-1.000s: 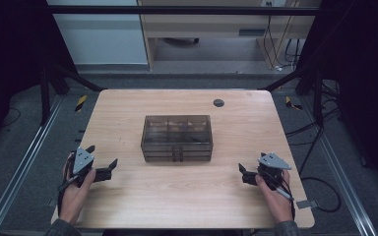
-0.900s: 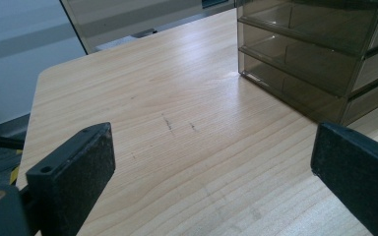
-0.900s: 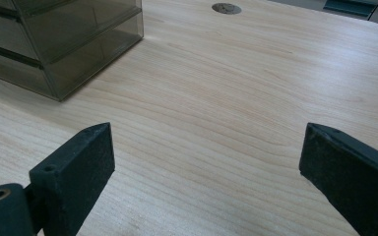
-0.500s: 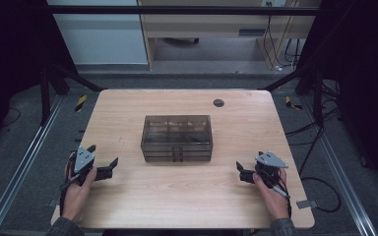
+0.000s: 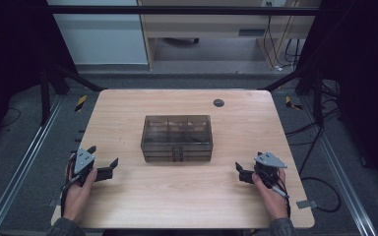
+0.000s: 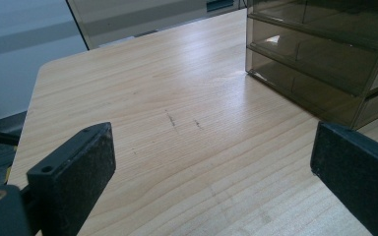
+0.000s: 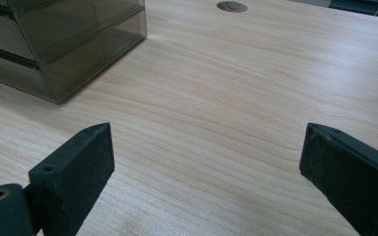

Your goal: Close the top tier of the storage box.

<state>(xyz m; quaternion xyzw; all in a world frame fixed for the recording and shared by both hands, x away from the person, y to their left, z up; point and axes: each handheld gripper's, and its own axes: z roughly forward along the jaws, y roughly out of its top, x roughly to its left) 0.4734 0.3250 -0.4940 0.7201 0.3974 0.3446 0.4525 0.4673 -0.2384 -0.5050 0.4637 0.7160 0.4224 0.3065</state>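
Two grippers, the left gripper (image 5: pixel 104 166) and right gripper (image 5: pixel 240 171), sat with jaws spread wide and empty flanking the smoky translucent plastic drawer box (image 5: pixel 176 137), apparently at the approach step, its front drawers likely needing reaching next.

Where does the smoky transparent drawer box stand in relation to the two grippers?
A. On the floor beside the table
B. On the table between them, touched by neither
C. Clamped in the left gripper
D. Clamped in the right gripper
B: the drawer box stands mid-table, while the left gripper and right gripper sit open on either side, apart from it.
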